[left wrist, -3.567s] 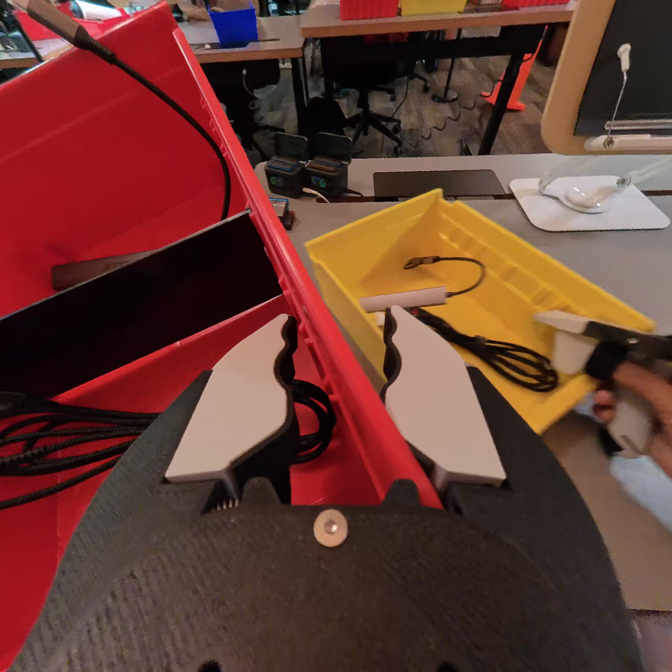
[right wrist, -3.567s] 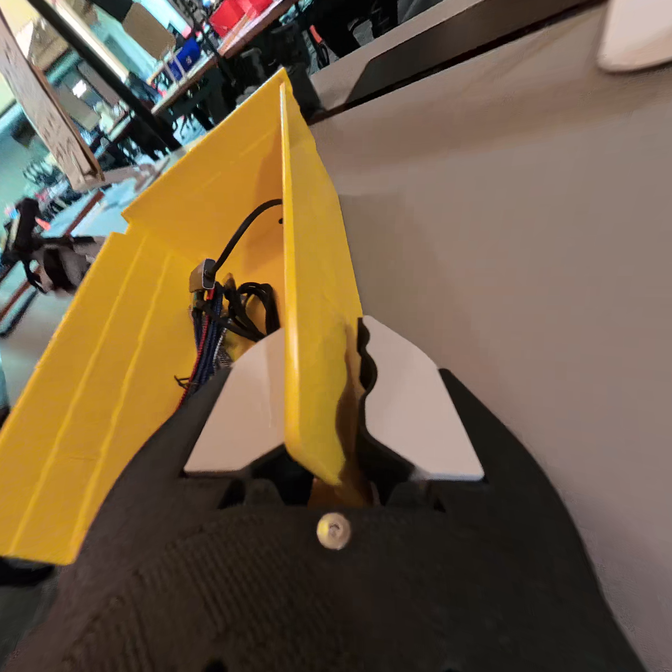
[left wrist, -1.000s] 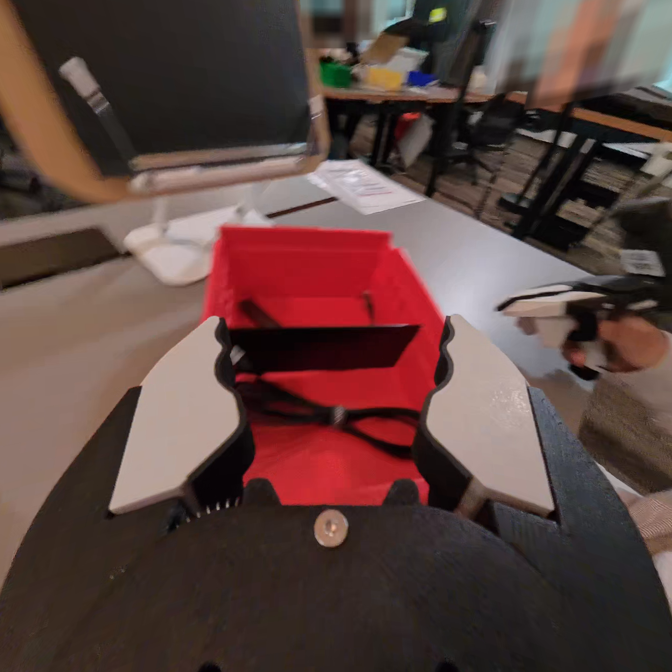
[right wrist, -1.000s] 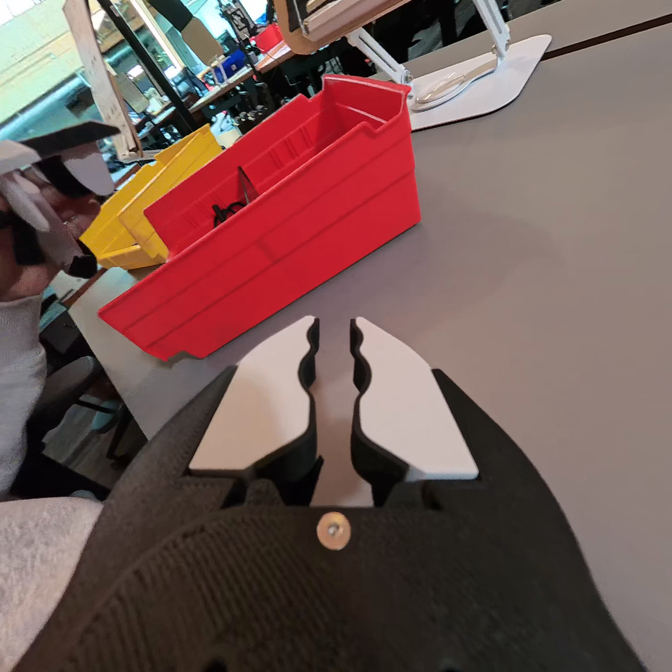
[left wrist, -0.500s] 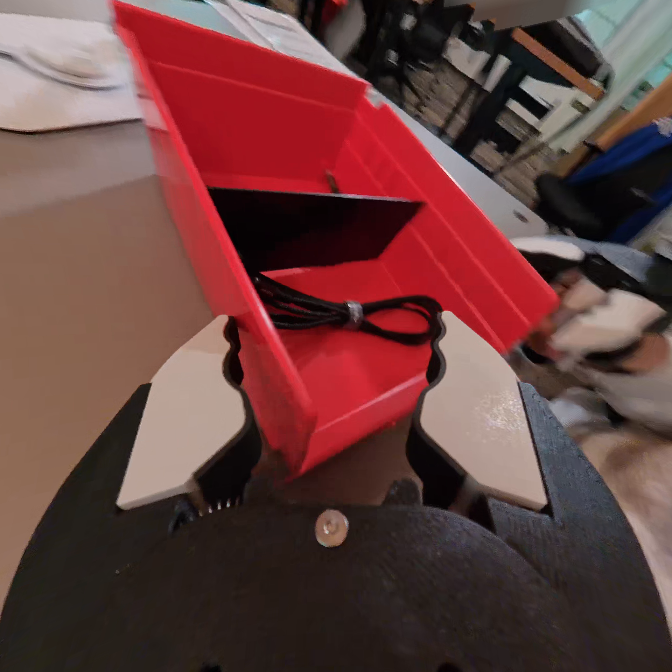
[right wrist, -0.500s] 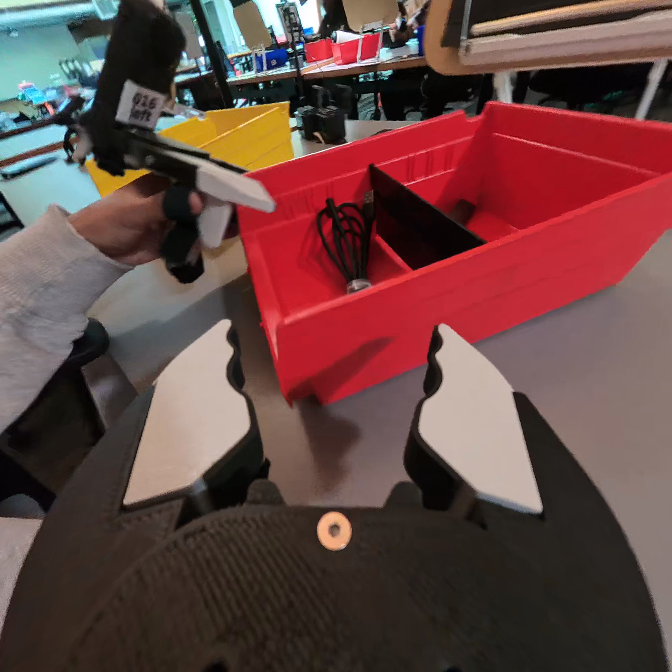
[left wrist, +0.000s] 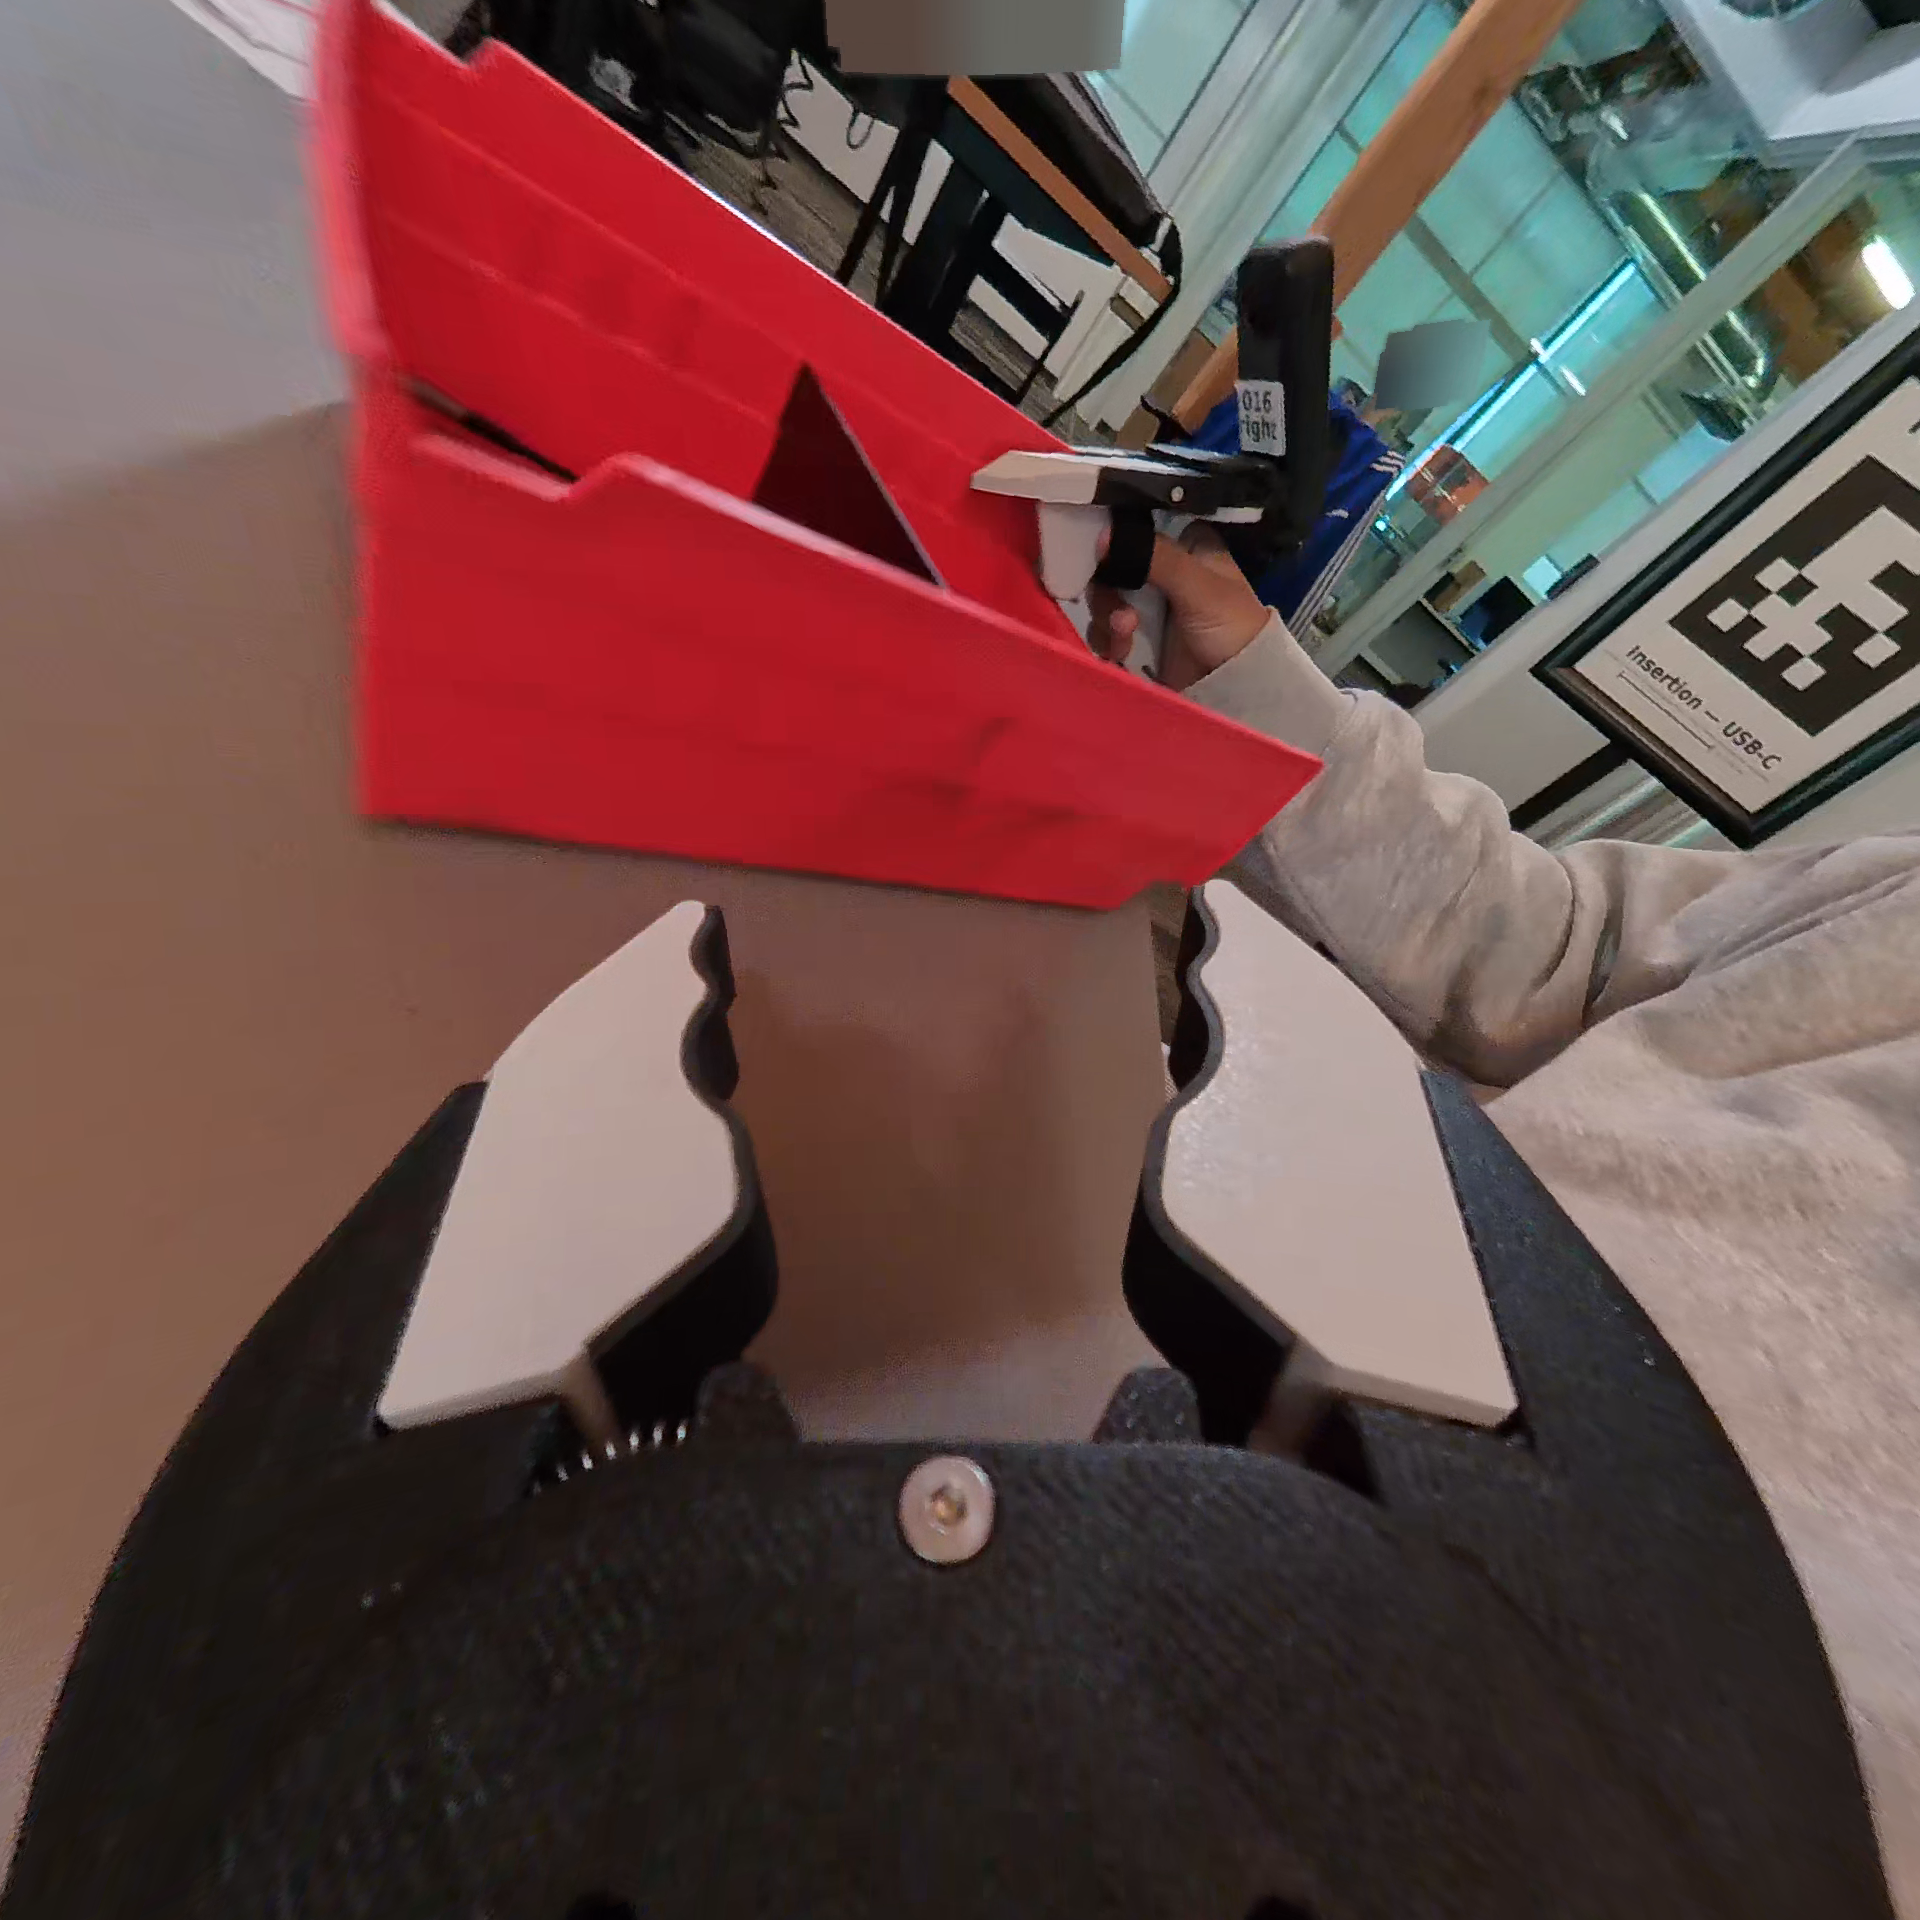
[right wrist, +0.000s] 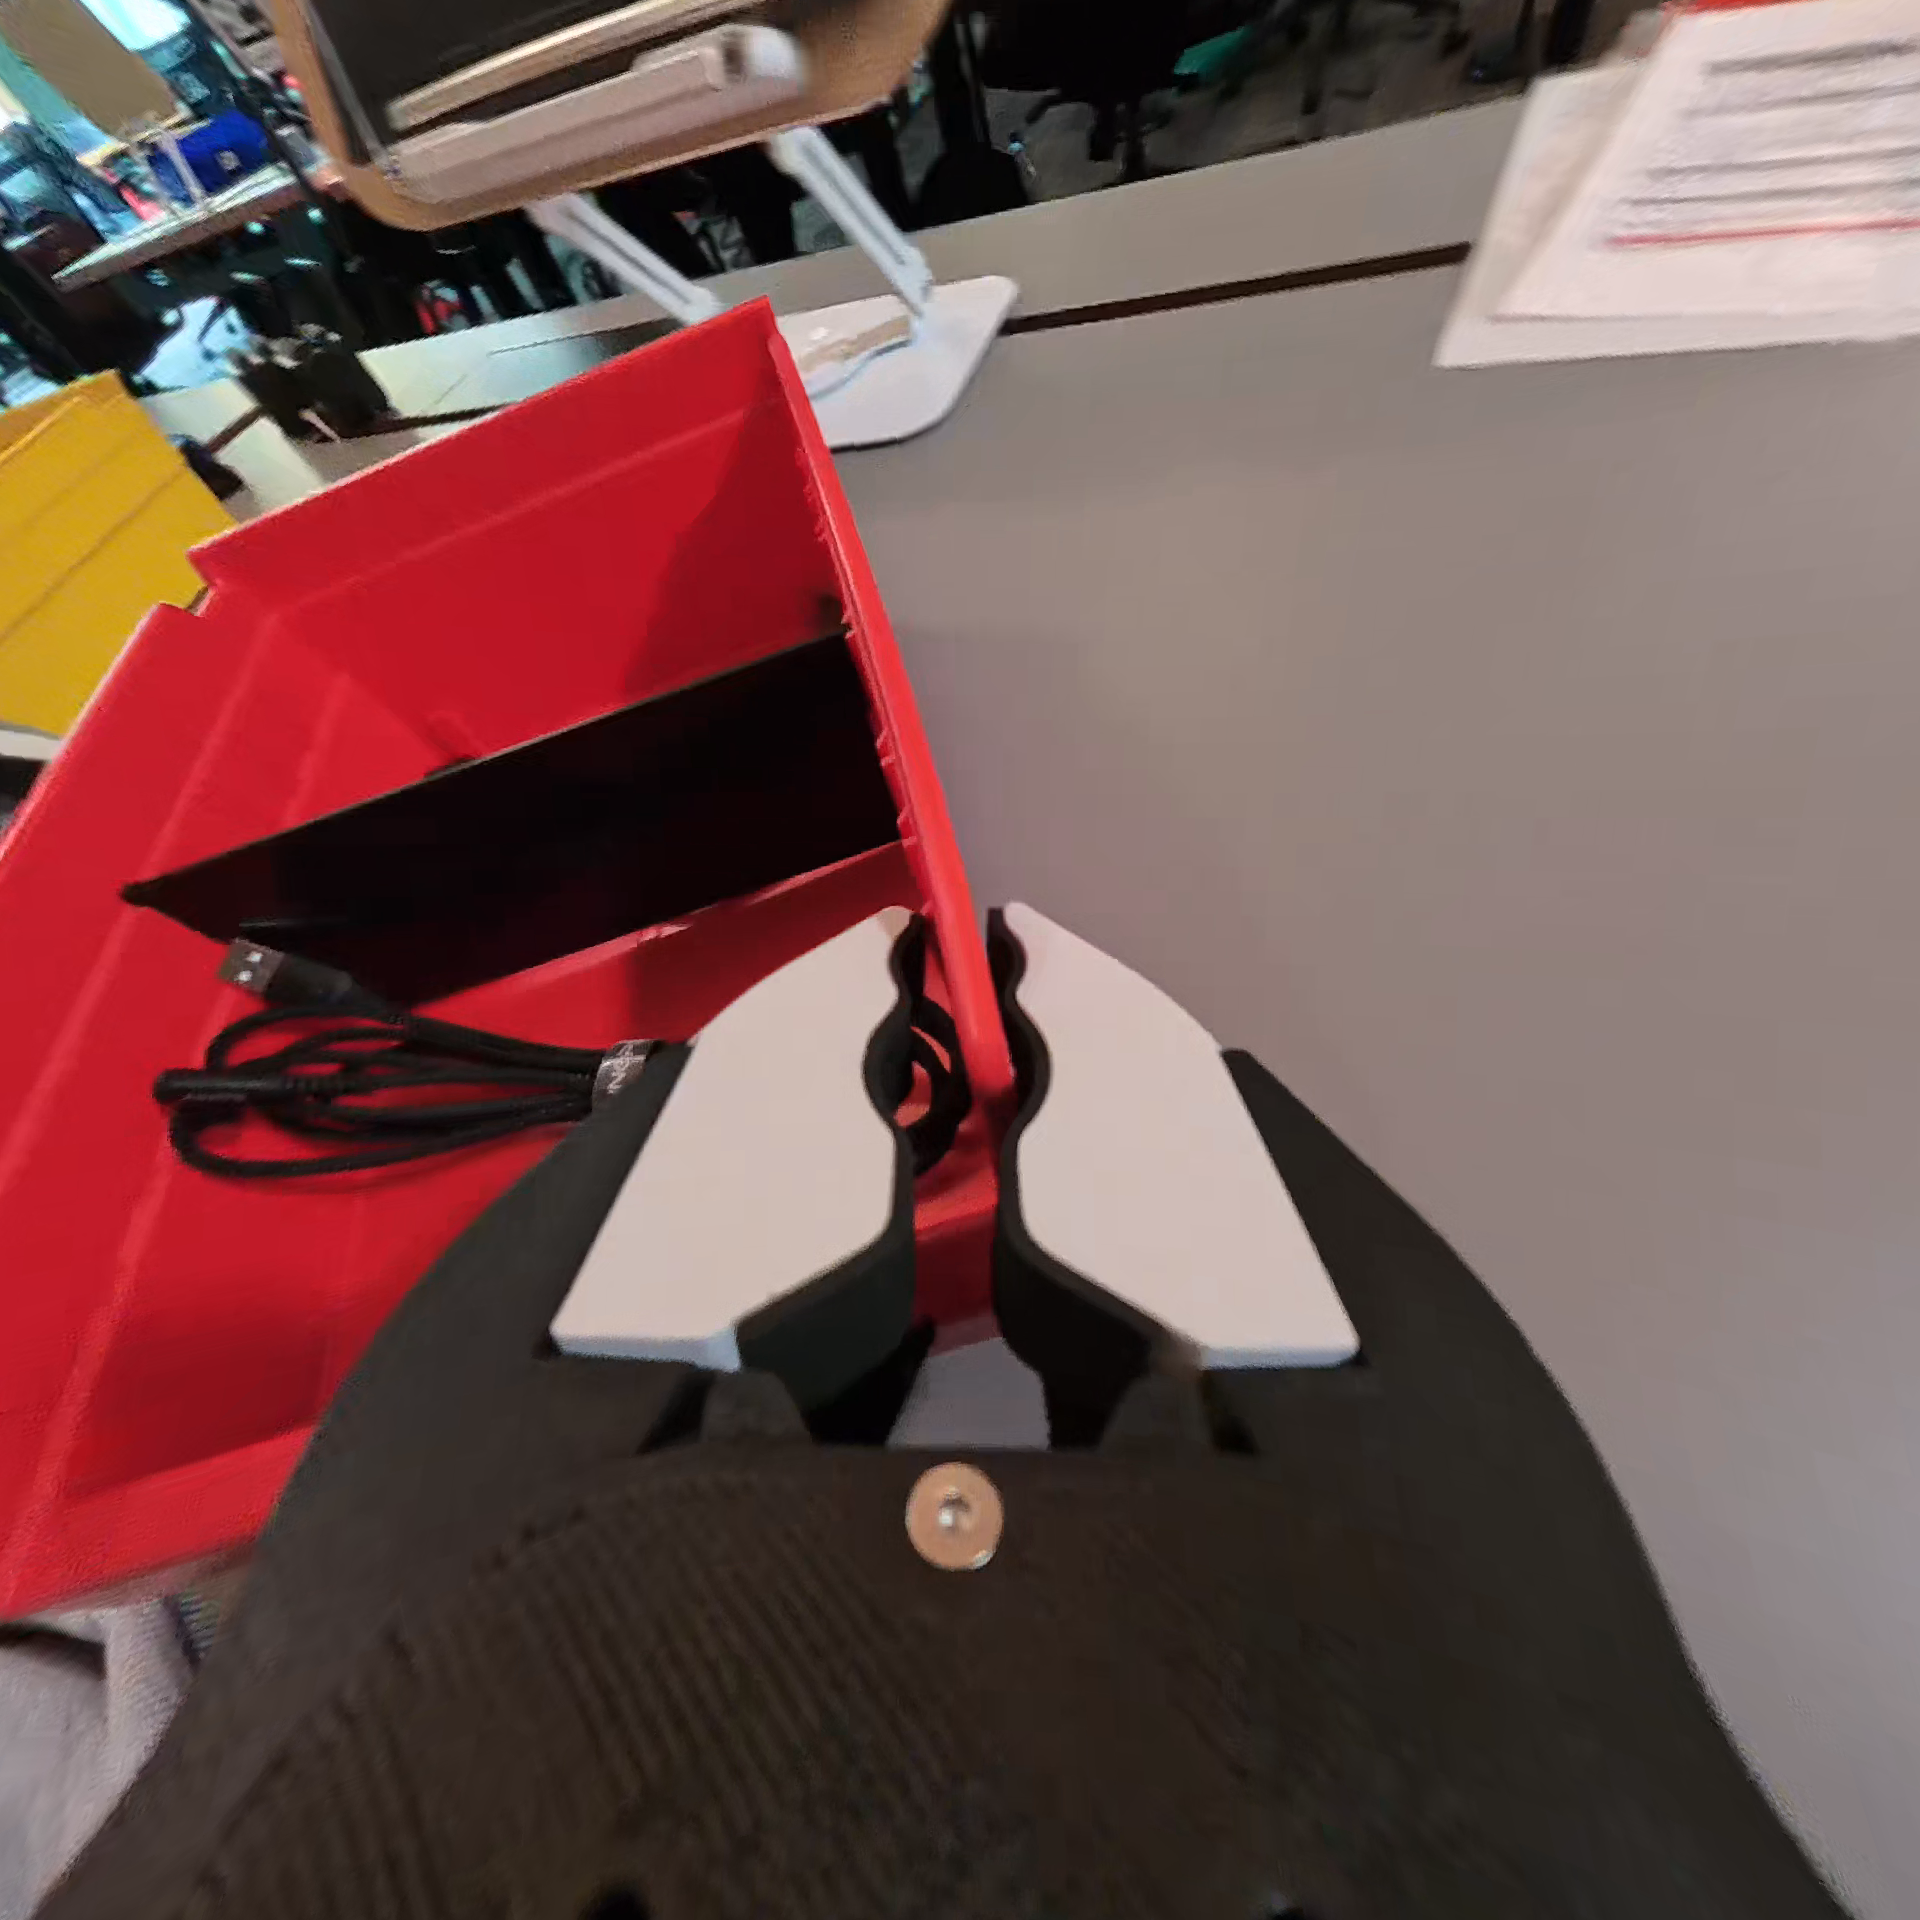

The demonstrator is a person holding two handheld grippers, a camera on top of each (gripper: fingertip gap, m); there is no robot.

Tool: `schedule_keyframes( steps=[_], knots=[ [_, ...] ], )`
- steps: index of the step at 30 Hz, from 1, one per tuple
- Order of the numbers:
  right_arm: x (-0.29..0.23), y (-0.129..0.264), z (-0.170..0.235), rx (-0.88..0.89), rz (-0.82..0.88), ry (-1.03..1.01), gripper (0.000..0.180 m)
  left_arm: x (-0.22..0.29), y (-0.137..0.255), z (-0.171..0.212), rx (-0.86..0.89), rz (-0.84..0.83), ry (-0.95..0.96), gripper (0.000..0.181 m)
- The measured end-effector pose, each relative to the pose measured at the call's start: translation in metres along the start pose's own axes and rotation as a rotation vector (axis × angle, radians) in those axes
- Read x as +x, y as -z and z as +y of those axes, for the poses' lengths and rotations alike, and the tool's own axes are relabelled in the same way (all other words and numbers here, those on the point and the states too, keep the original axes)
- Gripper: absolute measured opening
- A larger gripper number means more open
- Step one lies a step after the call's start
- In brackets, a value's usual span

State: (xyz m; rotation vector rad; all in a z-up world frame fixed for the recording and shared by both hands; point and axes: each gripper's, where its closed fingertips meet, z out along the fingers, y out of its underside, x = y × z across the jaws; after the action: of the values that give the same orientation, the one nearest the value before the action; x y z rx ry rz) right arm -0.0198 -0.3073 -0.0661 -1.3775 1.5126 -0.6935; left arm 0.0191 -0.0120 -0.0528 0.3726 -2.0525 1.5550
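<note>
A red bin [right wrist: 571, 540] stands on the grey table [right wrist: 1455, 727], with a black divider [right wrist: 582, 831] across it and a bundled black cable [right wrist: 374, 1081] in the near compartment. My right gripper [right wrist: 954, 925] is shut on the bin's right side wall near the front corner, one finger inside and one outside. In the left wrist view the red bin [left wrist: 675, 675] lies just ahead. My left gripper [left wrist: 951, 914] is open and empty over the table, just short of the bin's side. The right gripper [left wrist: 1023, 480] shows at the bin's far wall, held by a hand.
A yellow bin [right wrist: 73, 520] stands left of the red bin. A white stand base [right wrist: 904, 353] sits behind it, under a wood-framed board [right wrist: 582, 104]. Papers [right wrist: 1704, 177] lie at the far right. A grey sleeve [left wrist: 1455, 883] and a framed marker sign [left wrist: 1766, 623] are on the right. Tip to tip, the grippers are about 30 cm apart.
My right gripper moved from in front of the bin, open, onto its right wall and shut on it. My left gripper drew back off the bin's corner and stays open.
</note>
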Motion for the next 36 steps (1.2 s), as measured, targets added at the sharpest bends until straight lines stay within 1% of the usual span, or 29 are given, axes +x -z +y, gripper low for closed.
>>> schedule_keyframes(
  steps=[1,5,7,10,13,17,21,26,31,36],
  knots=[
    [0.015,0.008,-0.001,0.009,0.024,-0.014,0.012,-0.003,0.002,0.000,0.009,-0.008,0.003,0.085],
    [0.063,0.041,-0.007,0.051,0.126,-0.012,0.006,-0.010,0.008,0.000,0.026,-0.025,0.023,0.084],
    [0.090,0.055,-0.007,0.069,0.202,-0.036,0.006,-0.012,0.008,0.000,0.025,-0.031,0.023,0.084],
    [0.124,0.075,-0.009,0.126,0.269,-0.120,0.006,-0.013,0.008,0.001,0.018,-0.044,0.010,0.082],
    [0.146,0.088,-0.009,0.164,0.312,-0.167,0.005,-0.015,0.008,0.001,0.016,-0.054,0.005,0.082],
    [0.154,0.092,-0.010,0.168,0.341,-0.154,0.005,-0.016,0.007,0.003,0.014,-0.056,0.014,0.082],
    [0.157,0.090,-0.011,0.191,0.343,-0.185,0.005,-0.018,0.007,0.005,0.000,-0.073,0.004,0.080],
    [0.158,0.090,-0.011,0.199,0.347,-0.192,0.006,-0.022,0.011,0.000,0.014,-0.125,-0.064,0.074],
    [0.155,0.087,-0.012,0.218,0.351,-0.212,0.006,-0.027,0.015,-0.003,0.039,-0.142,-0.050,0.074],
    [0.155,0.084,-0.013,0.215,0.362,-0.206,0.006,-0.031,0.013,0.003,0.006,-0.162,-0.052,0.074]
  ],
)
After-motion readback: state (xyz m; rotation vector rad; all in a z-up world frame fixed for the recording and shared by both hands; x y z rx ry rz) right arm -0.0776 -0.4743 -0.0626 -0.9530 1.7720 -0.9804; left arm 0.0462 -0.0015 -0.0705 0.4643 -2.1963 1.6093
